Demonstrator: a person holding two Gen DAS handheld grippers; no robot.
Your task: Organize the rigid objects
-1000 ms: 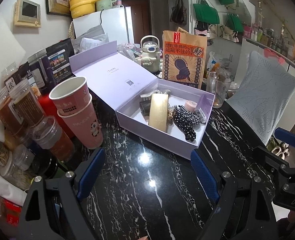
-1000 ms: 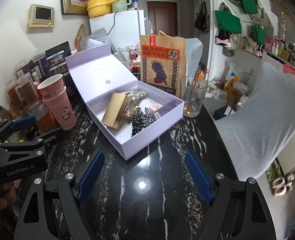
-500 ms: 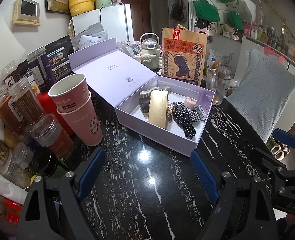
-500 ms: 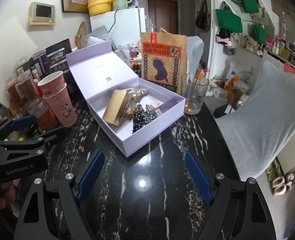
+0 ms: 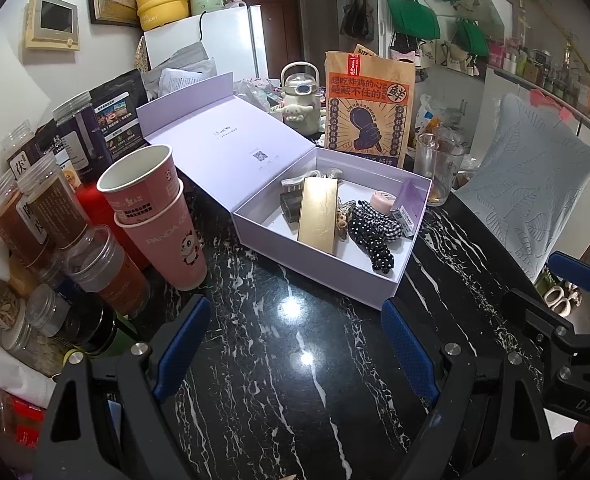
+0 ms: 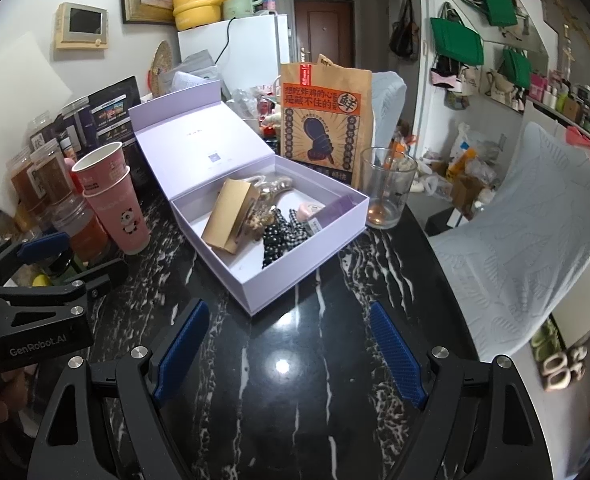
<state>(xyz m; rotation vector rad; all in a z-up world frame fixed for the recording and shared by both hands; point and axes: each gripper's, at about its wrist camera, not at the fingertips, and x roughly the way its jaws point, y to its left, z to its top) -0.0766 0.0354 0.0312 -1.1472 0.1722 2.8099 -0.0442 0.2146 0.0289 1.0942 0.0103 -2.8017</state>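
Nothing is moving since earlier; both grippers, left gripper point(image 5: 293, 344) and right gripper point(image 6: 287, 348), are hovering wide, empty; lavender box point(image 5: 319, 280) is sitting open, items already inside.

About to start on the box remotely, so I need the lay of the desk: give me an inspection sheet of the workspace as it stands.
Surface: black marble table, glossy, bare in front of both grippers.
Job's things: lilac box open, lid laid back; inside lie a gold case, a dotted scrunchie, a pink roll, a small purple box and hair clips.
Clutter: stacked pink cups, spice jars, glass, paper bag, kettle-shaped bottle.
Grippers: left gripper and right gripper open, empty, short of the box.
Cables: black cord down the fridge.
Surroundings: chair, green bags on the wall.
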